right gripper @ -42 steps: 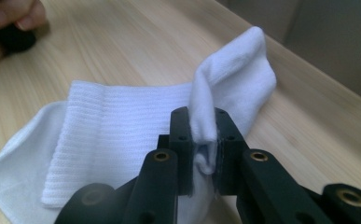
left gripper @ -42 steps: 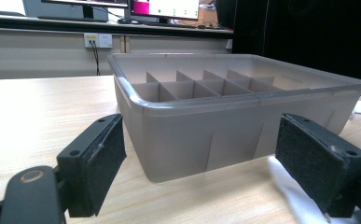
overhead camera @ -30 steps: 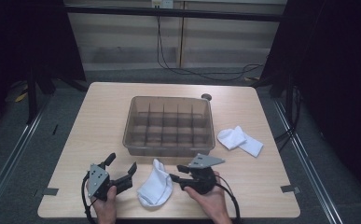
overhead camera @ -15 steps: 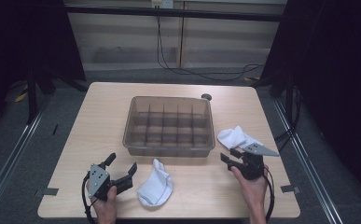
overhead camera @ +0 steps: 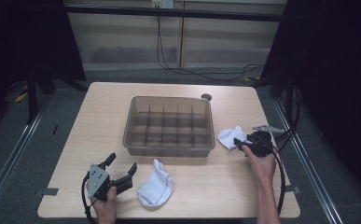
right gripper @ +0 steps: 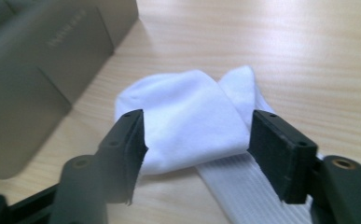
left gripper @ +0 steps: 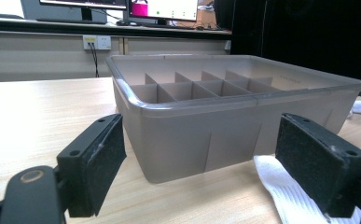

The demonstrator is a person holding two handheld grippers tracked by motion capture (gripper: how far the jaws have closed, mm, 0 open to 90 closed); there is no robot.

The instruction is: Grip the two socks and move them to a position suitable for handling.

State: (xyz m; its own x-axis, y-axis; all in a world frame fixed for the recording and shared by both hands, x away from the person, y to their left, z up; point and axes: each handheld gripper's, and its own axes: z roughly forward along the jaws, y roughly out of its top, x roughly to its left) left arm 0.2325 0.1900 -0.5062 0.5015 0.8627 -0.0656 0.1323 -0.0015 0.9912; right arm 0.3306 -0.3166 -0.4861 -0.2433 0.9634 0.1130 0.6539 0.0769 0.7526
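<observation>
The wooden table (overhead camera: 243,186) carries a translucent grey divided bin (overhead camera: 170,126), which stands straight ahead of the left gripper (overhead camera: 120,168) and off to the left of the right gripper (right gripper: 194,154). A folded white sock (right gripper: 192,119) lies directly in front of the right gripper, whose jaws are spread wide on either side of it, apart from the cloth and grasping nothing. A second white sock (overhead camera: 156,187) lies just beside the left gripper's right jaw; that gripper is likewise released, its jaws spread and empty.
</observation>
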